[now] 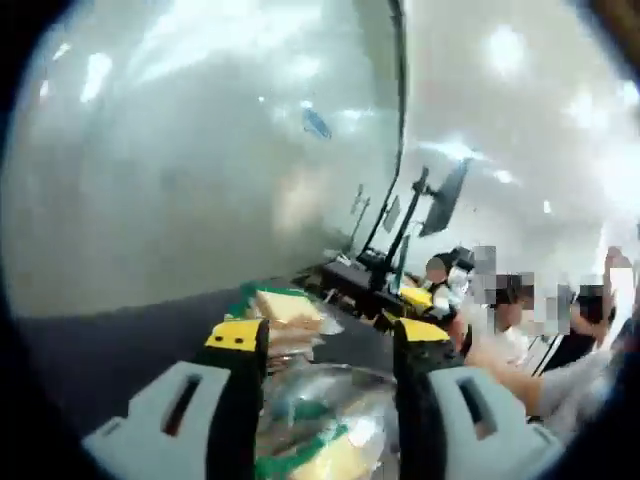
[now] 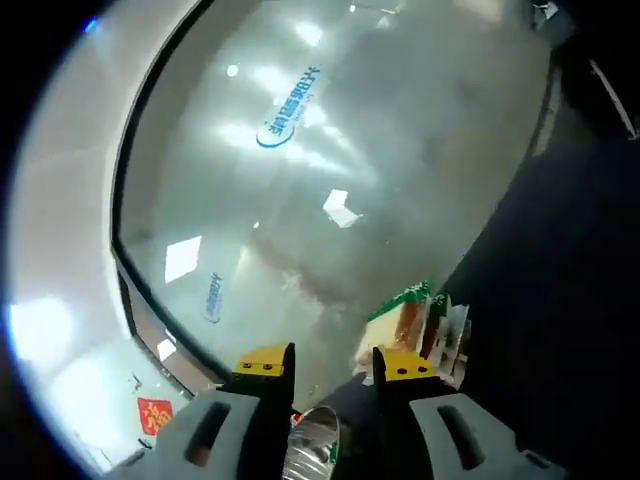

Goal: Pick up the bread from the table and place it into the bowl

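Both tongs stand apart with nothing clamped: the left gripper (image 1: 327, 335) has its jaws wide, the right gripper (image 2: 335, 362) has a narrower gap.

Surface: a dark tabletop (image 1: 120, 350), matte. A shiny metal bowl (image 1: 300, 400) sits on it, straight ahead between the left jaws. In the right gripper view the bowl is low between that gripper's jaws.

The bread (image 1: 285, 305), wrapped in a clear packet with green trim, lies on the tabletop just beyond the bowl, toward the edge that runs along the glass. Can't tell whether it touches the bowl. A second pale packet (image 1: 335, 462) with a green edge lies inside the bowl; it's blurred, so I can't confirm the contents.

Room: a frosted glass wall (image 2: 380, 150) in a dark frame borders the tabletop, with a blue logo (image 2: 288, 105) printed on it. Ceiling lights (image 1: 505, 45) reflect in the glass. A red sign (image 2: 153, 413) is low on the wall outside the frame. Monitors on stands (image 1: 445, 197) rise past the tabletop's far end, and seated people (image 1: 520, 310) are beside them.
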`<state>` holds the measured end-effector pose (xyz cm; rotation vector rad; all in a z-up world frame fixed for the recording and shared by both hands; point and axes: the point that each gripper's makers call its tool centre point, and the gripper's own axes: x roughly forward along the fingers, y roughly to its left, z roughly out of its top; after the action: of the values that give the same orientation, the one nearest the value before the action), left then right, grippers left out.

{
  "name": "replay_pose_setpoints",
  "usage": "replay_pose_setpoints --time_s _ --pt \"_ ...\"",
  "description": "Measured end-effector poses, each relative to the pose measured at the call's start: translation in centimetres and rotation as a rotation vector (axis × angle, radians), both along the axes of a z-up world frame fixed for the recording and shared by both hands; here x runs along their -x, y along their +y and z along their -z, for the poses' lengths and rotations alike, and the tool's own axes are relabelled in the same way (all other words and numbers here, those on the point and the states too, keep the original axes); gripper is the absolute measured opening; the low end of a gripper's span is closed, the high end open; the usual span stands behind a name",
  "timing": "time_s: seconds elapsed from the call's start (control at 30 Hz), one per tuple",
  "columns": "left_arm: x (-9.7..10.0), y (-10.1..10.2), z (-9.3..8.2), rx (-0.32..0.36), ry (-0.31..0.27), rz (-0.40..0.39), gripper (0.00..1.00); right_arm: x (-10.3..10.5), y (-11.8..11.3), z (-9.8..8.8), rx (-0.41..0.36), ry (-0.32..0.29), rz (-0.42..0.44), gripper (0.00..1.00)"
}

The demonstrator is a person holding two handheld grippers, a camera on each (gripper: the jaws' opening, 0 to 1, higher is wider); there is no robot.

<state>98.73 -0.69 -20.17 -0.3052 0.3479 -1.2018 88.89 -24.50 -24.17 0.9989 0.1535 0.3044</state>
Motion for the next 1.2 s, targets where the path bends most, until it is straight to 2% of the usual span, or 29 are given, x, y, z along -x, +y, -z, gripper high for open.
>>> replay_pose_setpoints --time_s 0.07,0.17,0.27,0.37,0.43,0.53,0.63,0.73,0.9,1.03,1.2 --pt "-1.8 -1.8 0.8 -0.018 0.042 0.011 0.36 -1.4 0.1 1.9 0.016 0.061 -0.024 0.28" --pt "-3.6 -4.2 1.8 -0.025 0.083 0.039 0.36 -3.3 -0.1 3.3 0.022 0.088 -0.021 0.28" --pt "-5.1 -5.9 3.1 -0.044 0.090 0.050 0.34 -4.4 -0.1 3.9 0.015 0.103 -0.035 0.28" --pt "-5.9 -7.6 5.0 -0.010 0.232 0.081 0.34 -5.3 -0.2 3.9 0.023 0.101 -0.033 0.29" --pt "-6.7 -8.2 6.5 -0.033 0.222 0.065 0.33 -5.8 -0.4 4.2 0.034 0.109 -0.034 0.29" --pt "-7.3 -9.2 8.6 -0.061 0.265 0.077 0.29 -6.4 -0.4 5.1 0.034 0.129 -0.043 0.29" --pt "-7.3 -10.0 10.2 -0.073 0.282 0.099 0.29 -7.2 -0.2 5.7 0.030 0.139 -0.057 0.29" --pt "-6.7 -10.7 10.6 -0.034 0.333 0.147 0.29 -7.8 0.2 6.2 0.028 0.145 -0.068 0.29" --pt "-6.4 -11.1 10.9 -0.064 0.322 0.180 0.26 -8.4 1.4 7.1 0.034 0.162 -0.098 0.27" --pt "-5.6 -11.8 10.9 -0.062 0.329 0.206 0.21 -8.4 2.0 7.1 0.025 0.166 -0.114 0.19" --pt "-5.9 -12.0 10.8 -0.066 0.322 0.214 0.20 -8.9 1.4 6.9 -0.002 0.163 -0.107 0.12"
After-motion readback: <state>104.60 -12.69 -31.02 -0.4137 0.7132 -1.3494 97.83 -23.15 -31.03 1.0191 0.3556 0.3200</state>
